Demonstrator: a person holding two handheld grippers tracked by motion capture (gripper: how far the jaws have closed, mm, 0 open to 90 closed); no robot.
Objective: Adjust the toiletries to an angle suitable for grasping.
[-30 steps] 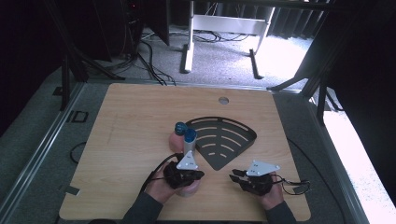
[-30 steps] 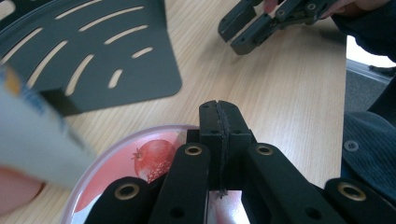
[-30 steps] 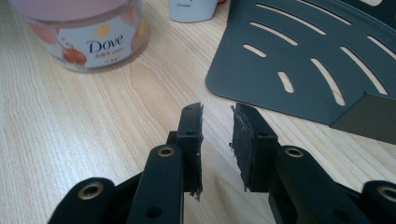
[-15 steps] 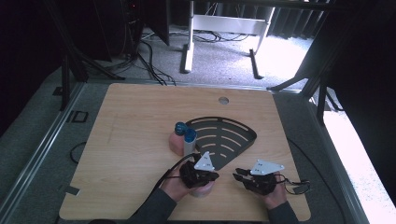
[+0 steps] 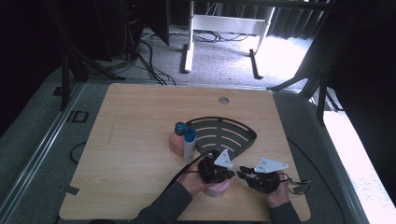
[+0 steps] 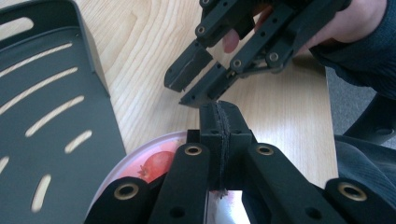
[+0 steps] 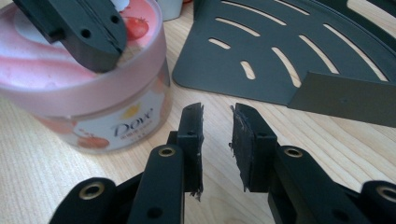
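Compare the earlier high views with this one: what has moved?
The left tongs slid rightward along the table's near edge, shut above the pink Dove jar, ending close to the right tongs. Those, the two blue-capped bottles and the black slotted tray stayed put.

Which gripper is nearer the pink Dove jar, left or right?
Left. The left gripper sits with shut jaws right over the pink Dove jar's lid; contact unclear. The right gripper is beside the jar, jaws slightly apart, empty, over bare table.
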